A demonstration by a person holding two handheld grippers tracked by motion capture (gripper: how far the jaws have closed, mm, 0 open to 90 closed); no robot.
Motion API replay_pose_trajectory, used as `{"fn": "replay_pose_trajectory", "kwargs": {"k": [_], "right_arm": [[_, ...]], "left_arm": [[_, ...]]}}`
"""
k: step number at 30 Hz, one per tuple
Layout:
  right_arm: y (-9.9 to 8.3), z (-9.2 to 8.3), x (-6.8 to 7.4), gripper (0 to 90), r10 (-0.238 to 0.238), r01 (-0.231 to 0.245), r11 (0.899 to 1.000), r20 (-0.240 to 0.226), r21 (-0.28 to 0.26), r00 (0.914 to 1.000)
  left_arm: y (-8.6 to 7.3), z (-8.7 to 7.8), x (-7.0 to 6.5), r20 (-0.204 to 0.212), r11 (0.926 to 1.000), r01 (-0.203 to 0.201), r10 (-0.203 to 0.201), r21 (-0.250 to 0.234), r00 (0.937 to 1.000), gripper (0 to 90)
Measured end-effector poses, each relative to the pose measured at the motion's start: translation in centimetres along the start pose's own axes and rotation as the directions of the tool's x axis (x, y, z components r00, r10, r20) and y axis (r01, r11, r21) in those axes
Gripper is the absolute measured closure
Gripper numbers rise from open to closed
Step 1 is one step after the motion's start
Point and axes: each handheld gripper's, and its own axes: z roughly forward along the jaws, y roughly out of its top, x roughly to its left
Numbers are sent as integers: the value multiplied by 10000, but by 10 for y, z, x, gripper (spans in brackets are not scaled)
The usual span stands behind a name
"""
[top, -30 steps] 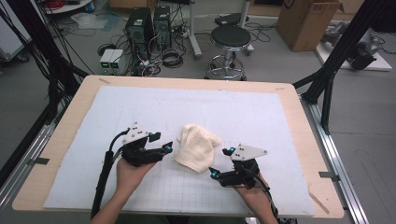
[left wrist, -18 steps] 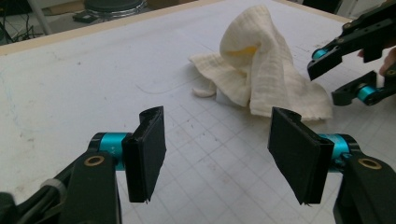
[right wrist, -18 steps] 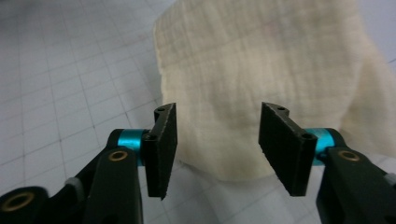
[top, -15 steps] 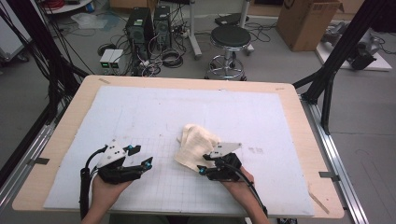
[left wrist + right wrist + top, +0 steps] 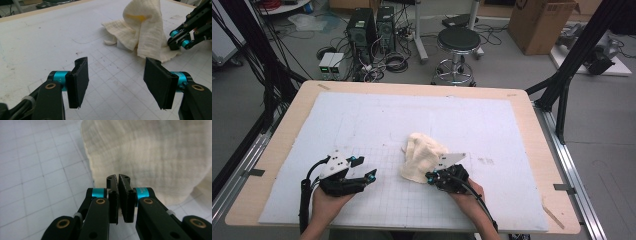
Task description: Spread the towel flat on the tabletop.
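At the near edge of the crumpled cream muslin cloth (image 5: pixel 422 159), right gripper (image 5: pixel 430 177) has just clamped its hem; lift slowly, left gripper (image 5: pixel 371 167) spread, empty.

The high view looks forward and down over the whole table (image 5: pixel 277 145) from the person's side. Each gripper view looks along its own jaws, low and close to the mat. All three share the cloth (image 5: pixel 422 155) (image 5: pixel 142 32) (image 5: pixel 160 155).
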Motion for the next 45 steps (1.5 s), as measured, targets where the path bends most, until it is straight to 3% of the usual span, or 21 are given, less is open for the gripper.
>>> {"fn": "replay_pose_trajectory", "kwargs": {"k": [2, 11, 13, 19, 25, 29, 34, 39, 44, 45], "right_arm": [[-1, -8, -2, 870, 137, -141, 9995, -163, -272, 9998], [-22, -54, -9, 869, 292, -266, 9973, 372, -686, 9989], [-34, -65, -14, 869, 437, -398, 9973, 627, -620, 9971], [-55, -78, -18, 866, 597, -585, 9982, 1045, -147, 9927], [-66, -81, -18, 852, 706, -727, 9972, 1091, 156, 9915], [-63, -79, -18, 827, 705, -713, 9974, 1094, 36, 9915], [-61, -75, -17, 785, 660, -666, 9978, 1052, 25, 9923], [-61, -74, -20, 730, 812, -798, 9966, 906, -183, 9926], [-62, -70, -24, 700, 895, -886, 9959, 679, -169, 9937], [-61, -68, -24, 690, 813, -807, 9967, 689, -106, 9943]], "left_arm": [[0, -1, 0, 49, 10000, -48, 48, -15, 10000, 371], [0, 0, 0, 121, 9999, 35, -33, -152, 9999, 371], [0, 1, -1, 160, 9999, 16, -14, -131, 9999, 371], [-1, 5, -4, 257, 10000, 6, -4, -82, 9997, 371], [0, 13, -11, 462, 10000, 40, -38, -56, 9989, 381], [5, 28, -19, 941, 10000, 82, -85, 34, 9955, 434], [11, 56, -34, 1678, 9971, -377, 262, 659, 9855, 522], [13, 87, -45, 2079, 9872, -725, 419, 1417, 9773, 591], [22, 111, -51, 2414, 9821, -839, 413, 1688, 9695, 615], [24, 116, -52, 2448, 9778, -935, 456, 1876, 9685, 619]]}}
